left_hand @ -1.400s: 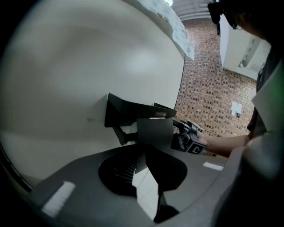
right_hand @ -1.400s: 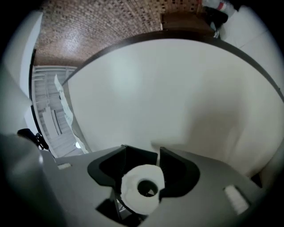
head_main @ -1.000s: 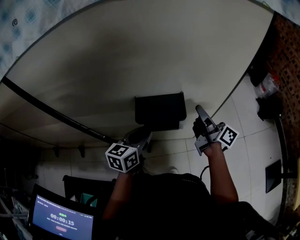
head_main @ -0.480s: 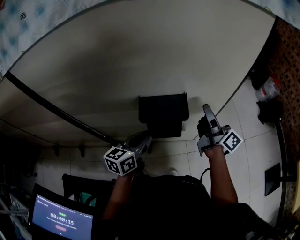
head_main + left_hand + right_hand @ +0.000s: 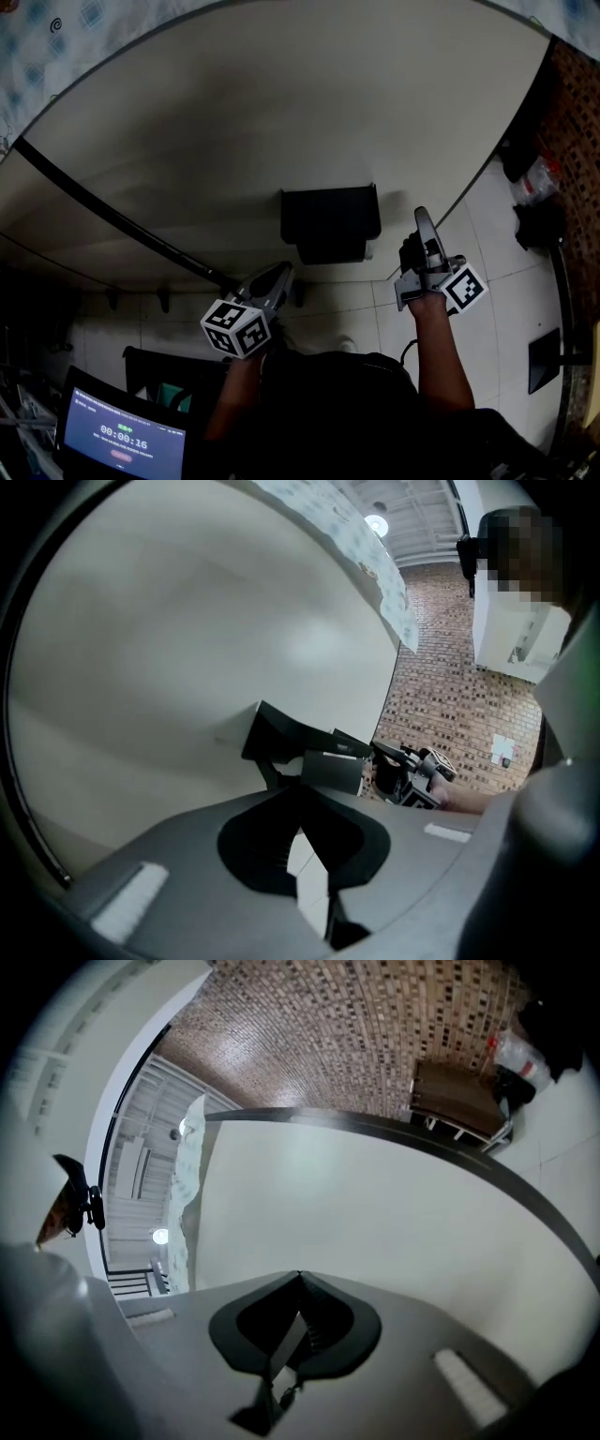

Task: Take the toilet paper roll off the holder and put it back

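- Pale wall [image 5: 281,112] above a tiled floor [image 5: 487,234]; lighting is dim.
- Left gripper [image 5: 299,789]: jaws closed tip to tip, nothing between them. It sits below the black toilet paper holder [image 5: 330,220].
- Right gripper [image 5: 299,1275]: jaws closed and empty, just right of the holder.
- Toilet paper roll: not discernible, probably under the holder's dark cover.
- Judgement: open one gripper's jaws wide before reaching in. Steady the holder with the other and slide the roll off level.

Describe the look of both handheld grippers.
The left gripper and right gripper are both grey, with long tapering jaws lined black inside. Each carries a white cube printed with black square markers. The person's top is dark.
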Tool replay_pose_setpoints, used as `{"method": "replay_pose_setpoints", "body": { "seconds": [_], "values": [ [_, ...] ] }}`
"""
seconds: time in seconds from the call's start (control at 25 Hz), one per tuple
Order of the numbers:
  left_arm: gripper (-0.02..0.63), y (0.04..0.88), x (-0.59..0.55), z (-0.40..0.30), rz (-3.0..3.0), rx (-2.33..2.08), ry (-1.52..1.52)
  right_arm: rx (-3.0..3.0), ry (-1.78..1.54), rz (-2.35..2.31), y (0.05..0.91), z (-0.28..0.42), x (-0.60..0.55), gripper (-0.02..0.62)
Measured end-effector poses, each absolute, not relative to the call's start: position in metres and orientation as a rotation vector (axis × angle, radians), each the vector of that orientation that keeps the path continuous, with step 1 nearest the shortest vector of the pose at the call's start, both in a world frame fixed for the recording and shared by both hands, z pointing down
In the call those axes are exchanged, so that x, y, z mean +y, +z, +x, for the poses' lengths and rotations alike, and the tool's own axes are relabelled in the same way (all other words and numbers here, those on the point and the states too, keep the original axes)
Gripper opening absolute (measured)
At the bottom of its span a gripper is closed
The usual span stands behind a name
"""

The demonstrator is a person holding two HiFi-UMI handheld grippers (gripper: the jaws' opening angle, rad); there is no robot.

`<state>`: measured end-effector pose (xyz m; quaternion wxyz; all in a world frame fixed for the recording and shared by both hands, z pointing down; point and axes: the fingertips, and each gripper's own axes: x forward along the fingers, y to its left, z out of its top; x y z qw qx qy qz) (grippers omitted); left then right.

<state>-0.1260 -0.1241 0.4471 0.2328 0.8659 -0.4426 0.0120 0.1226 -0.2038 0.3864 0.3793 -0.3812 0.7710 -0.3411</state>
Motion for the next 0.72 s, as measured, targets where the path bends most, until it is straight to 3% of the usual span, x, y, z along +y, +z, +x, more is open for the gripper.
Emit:
{"method": "replay_pose_setpoints", "body": {
  "seconds": [0.36,0.72],
  "values": [
    [0.018,0.362,-0.133,-0.151,2.5,-1.752,0.104,2.366,-0.221,-1.479,0.337,0.094,-0.178,0.0],
    [0.017,0.339,-0.139,-0.14,2.512,-1.74,0.037,2.524,0.194,-1.655,0.314,0.054,-0.156,0.0]
  ]
}}
